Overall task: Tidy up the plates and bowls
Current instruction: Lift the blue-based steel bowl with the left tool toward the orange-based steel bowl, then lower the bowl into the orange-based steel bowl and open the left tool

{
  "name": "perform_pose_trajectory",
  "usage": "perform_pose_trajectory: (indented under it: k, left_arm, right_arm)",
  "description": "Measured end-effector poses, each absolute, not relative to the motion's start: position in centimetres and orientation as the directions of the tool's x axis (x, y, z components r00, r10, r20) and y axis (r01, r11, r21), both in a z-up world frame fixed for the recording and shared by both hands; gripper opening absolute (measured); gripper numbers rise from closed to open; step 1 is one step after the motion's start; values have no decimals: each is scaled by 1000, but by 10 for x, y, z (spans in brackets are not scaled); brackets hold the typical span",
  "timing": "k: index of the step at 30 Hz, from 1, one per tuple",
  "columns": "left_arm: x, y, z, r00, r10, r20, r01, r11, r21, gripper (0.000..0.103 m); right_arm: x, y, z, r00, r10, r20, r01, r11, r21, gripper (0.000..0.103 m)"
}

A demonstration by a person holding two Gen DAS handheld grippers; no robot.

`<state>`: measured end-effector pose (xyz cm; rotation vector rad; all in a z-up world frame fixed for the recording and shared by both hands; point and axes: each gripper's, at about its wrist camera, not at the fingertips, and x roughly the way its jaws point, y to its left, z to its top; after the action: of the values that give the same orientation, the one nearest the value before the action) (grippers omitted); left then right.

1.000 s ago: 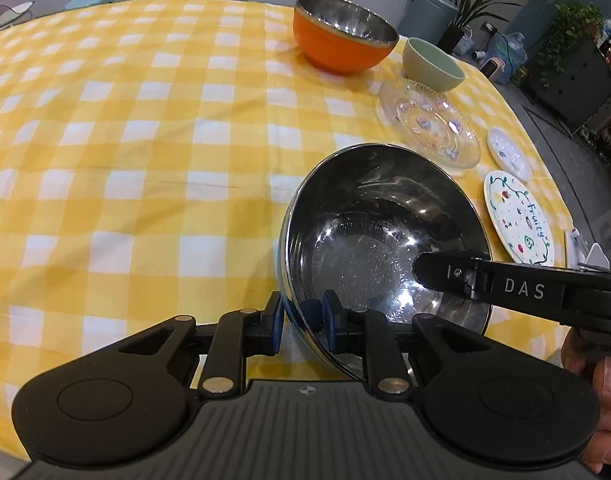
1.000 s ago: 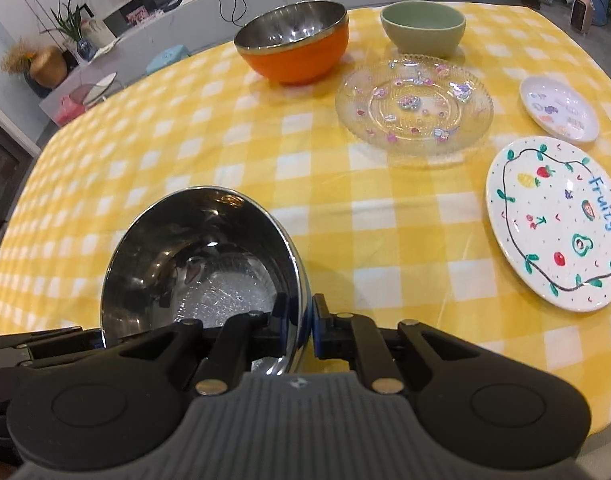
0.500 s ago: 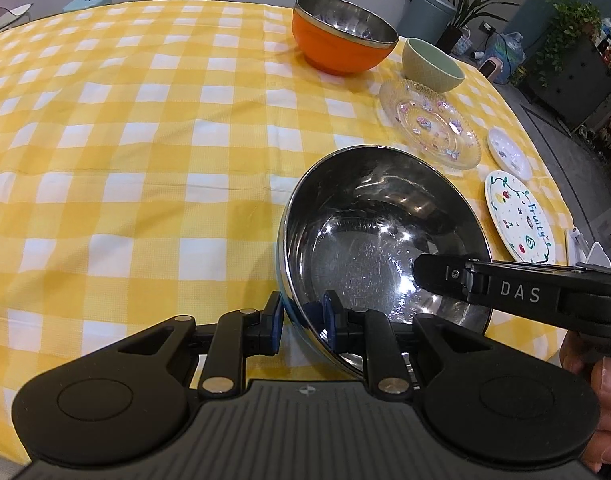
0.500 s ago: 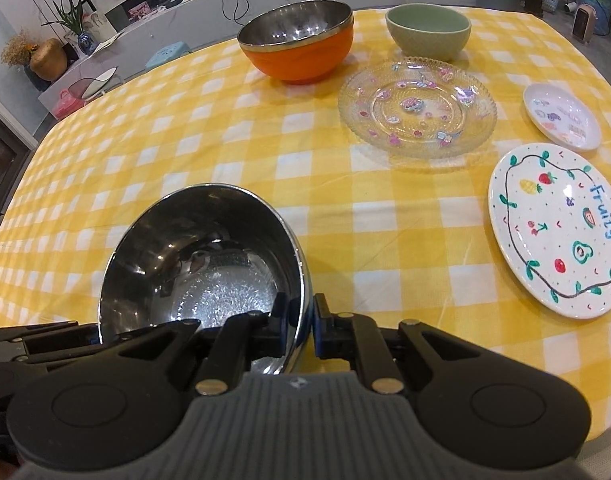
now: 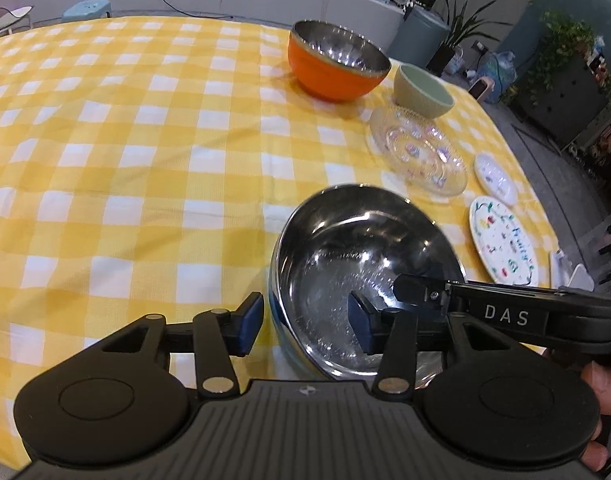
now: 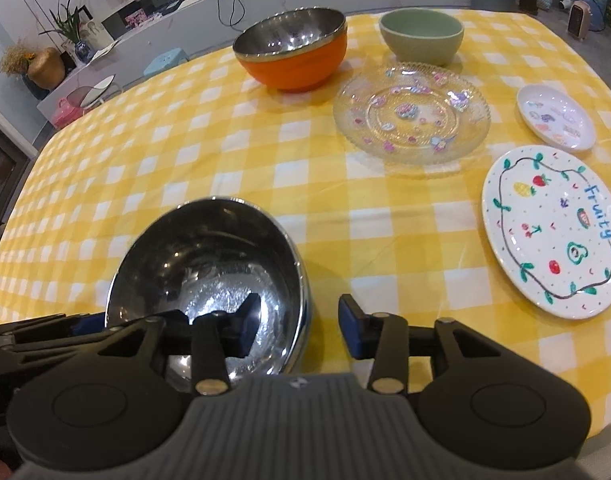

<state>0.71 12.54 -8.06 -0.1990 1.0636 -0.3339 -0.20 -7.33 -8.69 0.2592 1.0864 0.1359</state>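
**Steel bowl set down near the table edge, sorting barely begun**

Both claws stand wide open astride the rim of the steel bowl (image 5: 365,272), and neither has hold of anything. The left gripper (image 5: 305,328) has one blue pad outside the bowl's wall and the other inside, with clear gaps on both sides. The right gripper (image 6: 295,326) straddles the opposite side of the rim the same way. The bowl rests on the yellow checked tablecloth (image 5: 145,160), close to the near edge and well apart from the other dishes; whether it sits fully flat is hard to tell through the fisheye bend.

Judging from the layout, the task is at an early stage. Nothing is stacked yet: every dish lies singly on the cloth. The bowls remain to be nested or grouped, and the plates remain to be piled.

The count is three bowls and three plates:

- Bowls: the steel bowl, the orange bowl (image 6: 293,52) with a steel lining at the far side, and the green bowl (image 6: 421,36) just beside it.
- Plates: the clear glass plate (image 6: 411,114) with small coloured motifs near the two far bowls, the small white plate (image 6: 555,122), and the larger "Fruity" plate (image 6: 553,228), which lies near the small one.
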Motion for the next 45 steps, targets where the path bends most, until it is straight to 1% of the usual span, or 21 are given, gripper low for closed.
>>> perform_pose_trajectory:
  k: [12,20,26,33,41,45]
  left_arm:
    - [13,137,-61,486,-390,-782,159,919,-360,55]
    - [20,134,-59,485,-381,-787,161,924,-348,56]
    - [36,129,-43,500,-363,-787,179,932,-316,56]
    - [71,118,-21,529,-322,-785,206,946,-249,56]
    - [113,105,-25,515,-296,-805,213,953,-214,56]
    - [132,93,-29,507,-276,-817,237,955,-175,56]
  right_arm:
    - [3,-87,-62,550,241,-799,35,950,310,47]
    - [17,-94,-52,575,230,-785,47,949,312,48]
    - [43,-97,-33,603,230,-764,39,948,316,48]
    - [89,-110,-20,622,250,-742,84,921,381,48]
    - [130,-126,-24,625,238,-743,121,911,393,48]
    - [149,-134,-28,621,230,-750,136,910,391,48]
